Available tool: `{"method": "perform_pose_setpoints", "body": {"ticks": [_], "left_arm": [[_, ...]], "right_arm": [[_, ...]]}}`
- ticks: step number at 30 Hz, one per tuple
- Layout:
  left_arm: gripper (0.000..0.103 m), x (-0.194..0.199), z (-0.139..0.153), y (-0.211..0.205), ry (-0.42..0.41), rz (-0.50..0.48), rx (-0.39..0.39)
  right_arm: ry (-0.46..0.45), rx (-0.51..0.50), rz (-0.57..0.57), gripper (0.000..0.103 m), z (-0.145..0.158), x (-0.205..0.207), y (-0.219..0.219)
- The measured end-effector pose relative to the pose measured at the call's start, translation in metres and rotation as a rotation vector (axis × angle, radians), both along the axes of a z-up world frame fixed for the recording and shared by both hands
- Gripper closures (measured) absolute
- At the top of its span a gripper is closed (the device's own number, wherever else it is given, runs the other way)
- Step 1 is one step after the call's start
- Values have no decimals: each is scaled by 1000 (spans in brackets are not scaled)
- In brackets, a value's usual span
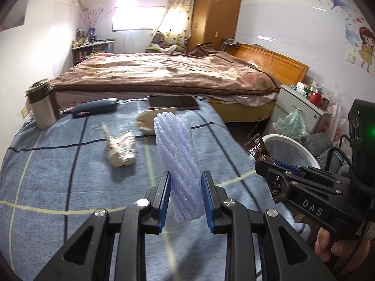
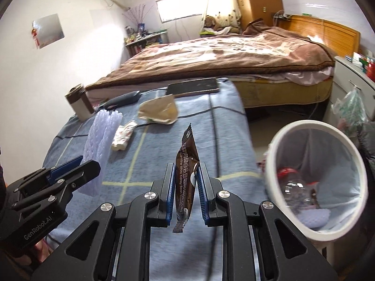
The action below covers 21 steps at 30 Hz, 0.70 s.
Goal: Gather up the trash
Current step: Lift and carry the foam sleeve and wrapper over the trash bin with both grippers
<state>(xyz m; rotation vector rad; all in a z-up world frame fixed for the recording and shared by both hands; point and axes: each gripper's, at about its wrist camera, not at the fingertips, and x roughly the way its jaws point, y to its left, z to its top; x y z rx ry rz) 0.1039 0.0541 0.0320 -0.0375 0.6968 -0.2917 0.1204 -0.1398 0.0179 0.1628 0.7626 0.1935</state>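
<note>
While both grippers are hanging above the blue plaid blanket [image 1: 58, 175], each one is carrying a piece of trash. The left gripper [image 1: 186, 182] is pinching a pale lilac foam net sleeve [image 1: 178, 154] between its blue pads, and the sleeve is standing upright, rising well above the fingertips. The right gripper [image 2: 186, 175] is clamping a brown coffee sachet [image 2: 187, 161] edge-on, its torn top pointing up and its lower end hanging below the pads. In the left wrist view the right gripper is showing at the right edge with the sachet sticking out of it, and a hand [image 1: 328, 243] is gripping its handle.

The white waste bin [image 2: 276, 145] is sitting just off the right side of the blanket, tilted toward the right camera, lined with a pale bag and already holding a clear plastic bottle [image 2: 295, 187] with a red cap and another piece of foam net [image 2: 314, 217].

Other pieces are lying on the blanket: a crumpled white and red wrapper [image 1: 120, 149] near the middle, and a crumpled beige paper bag [image 2: 159, 112] farther back. Beyond those, a phone [image 1: 173, 101] and a dark glasses case [image 1: 93, 110] are resting near the far edge, and a brown and cream tumbler [image 1: 41, 105] is standing at the far left corner. A bed with a brown blanket [image 1: 164, 75] is filling the background.
</note>
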Motion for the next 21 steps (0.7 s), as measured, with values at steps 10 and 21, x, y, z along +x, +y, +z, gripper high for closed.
{"method": "perform_pose_setpoints", "body": {"ticks": [10, 21], "left_arm": [[75, 6, 3, -59, -8, -96, 0], [75, 18, 3, -126, 8, -198, 14]], "right_arm": [[-26, -3, -93, 82, 6, -12, -52], [-27, -13, -200, 82, 5, -14, -108]]}}
